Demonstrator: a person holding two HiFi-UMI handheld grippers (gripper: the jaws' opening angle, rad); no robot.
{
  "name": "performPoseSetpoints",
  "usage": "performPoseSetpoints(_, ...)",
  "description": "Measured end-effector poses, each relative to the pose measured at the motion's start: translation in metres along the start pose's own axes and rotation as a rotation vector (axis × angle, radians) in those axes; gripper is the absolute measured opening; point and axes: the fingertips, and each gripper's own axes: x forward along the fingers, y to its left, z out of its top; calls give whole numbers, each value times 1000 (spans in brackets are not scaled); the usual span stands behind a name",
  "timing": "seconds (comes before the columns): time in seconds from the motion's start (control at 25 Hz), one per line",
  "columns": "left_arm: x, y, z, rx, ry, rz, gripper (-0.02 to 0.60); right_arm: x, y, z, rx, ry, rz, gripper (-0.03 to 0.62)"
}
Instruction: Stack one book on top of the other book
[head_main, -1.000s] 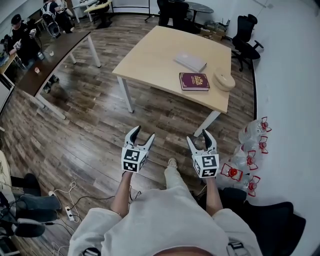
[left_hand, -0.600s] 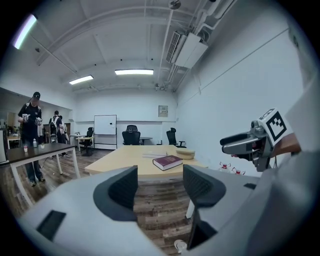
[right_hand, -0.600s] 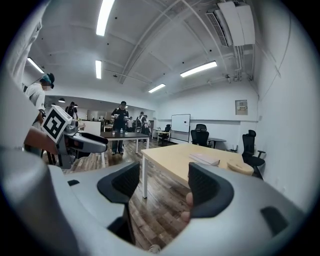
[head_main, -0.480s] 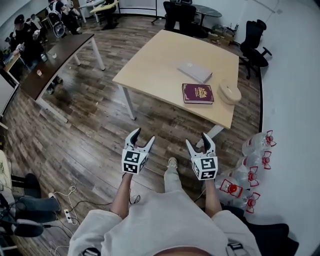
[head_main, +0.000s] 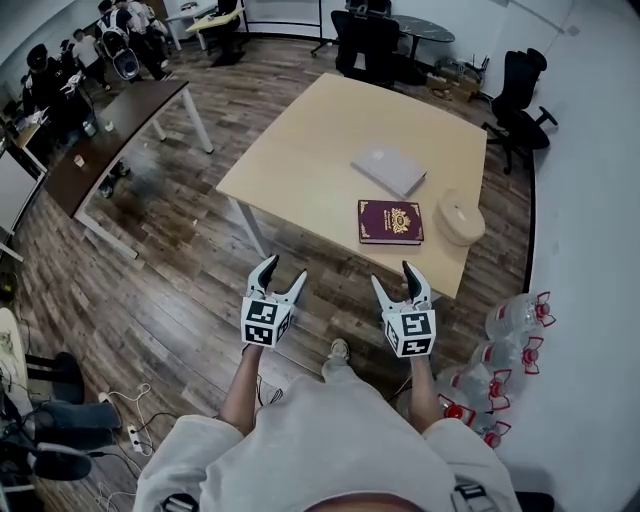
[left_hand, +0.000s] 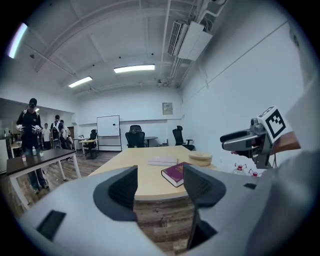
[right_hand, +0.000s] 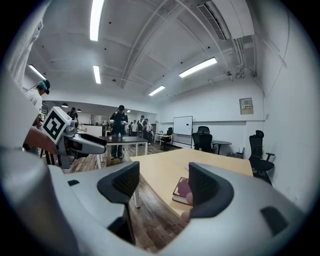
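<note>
Gaping moderately, empty: both hand-held grippers (head_main: 285, 268) (head_main: 394, 275)

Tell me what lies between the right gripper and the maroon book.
Only floor, then a bare strip of the table up to the maroon book; nothing stands before the right gripper. The head view and right gripper view both show it.

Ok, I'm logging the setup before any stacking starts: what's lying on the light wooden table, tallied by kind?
Books: 2, the maroon hardcover book and the flat pale grey book
Beige oval object: 1
Total: 3
</note>
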Motion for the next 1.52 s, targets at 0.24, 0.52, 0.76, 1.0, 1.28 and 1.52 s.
performPoseSetpoints(0.24,50,5,14,6,17,16,287,40,-38,5,9,-1,23,295)
performPoseSetpoints(0.52,88,20,28,6,27,53,287,80,-68,10,16,-1,55,295)
performPoseSetpoints(0.76,104,32,27,1,45,72,285,103,-79,13,13,2,72,295)
performPoseSetpoints(1.0,118,41,20,-23,53,70,285,120,-80,6,6,32,82,295)
performPoseSetpoints(1.28,146,57,16,-43,52,51,285,147,-82,10,-17,48,86,295)
performPoseSetpoints(1.52,171,76,16,-55,45,29,285,176,-86,14,-34,59,74,295)
